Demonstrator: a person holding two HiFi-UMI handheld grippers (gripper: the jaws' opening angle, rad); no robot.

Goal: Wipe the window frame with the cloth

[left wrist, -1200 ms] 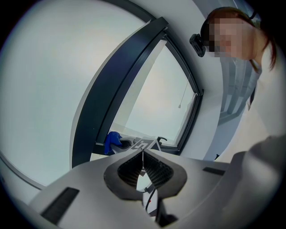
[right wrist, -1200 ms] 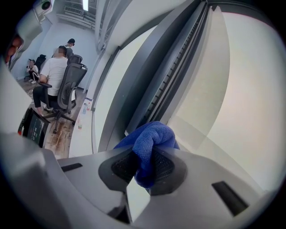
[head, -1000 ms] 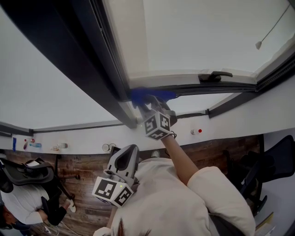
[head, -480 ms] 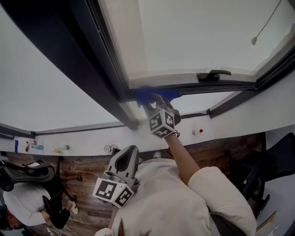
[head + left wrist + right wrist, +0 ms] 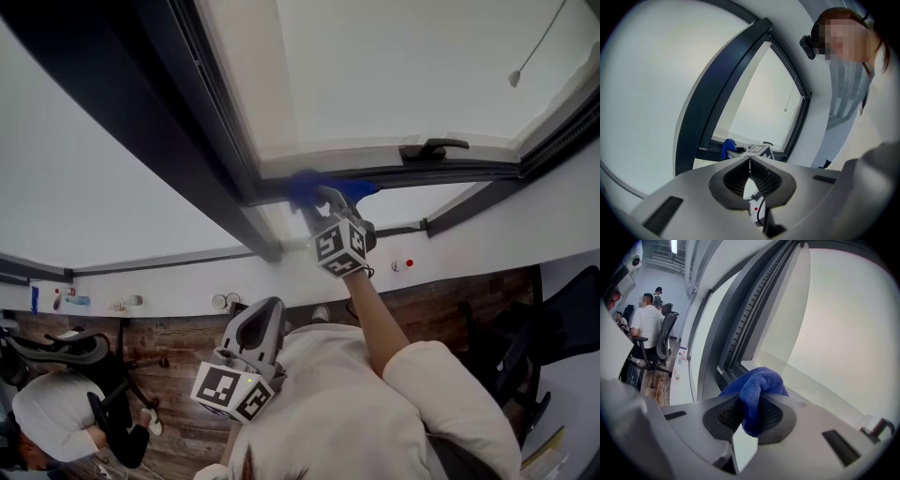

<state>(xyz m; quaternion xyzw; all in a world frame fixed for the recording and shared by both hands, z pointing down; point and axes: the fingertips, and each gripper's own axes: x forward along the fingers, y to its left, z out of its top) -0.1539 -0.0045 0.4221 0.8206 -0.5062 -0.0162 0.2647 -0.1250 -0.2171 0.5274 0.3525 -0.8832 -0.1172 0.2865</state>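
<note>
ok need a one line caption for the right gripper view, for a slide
Right gripper clamping a bunched blue cloth close against the dark window frame.

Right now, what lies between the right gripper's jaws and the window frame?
The blue cloth: the right gripper is shut on it, and its bunched end sits against the dark window frame. The right gripper view shows this best.

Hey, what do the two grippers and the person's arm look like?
The left gripper and the right gripper are smooth grey plastic shells, each rounded around the jaws and lined with dark ribbed pads. Each carries a white cube printed with black square markers. The person wears a cream sleeve that leaves the forearm bare.
</note>
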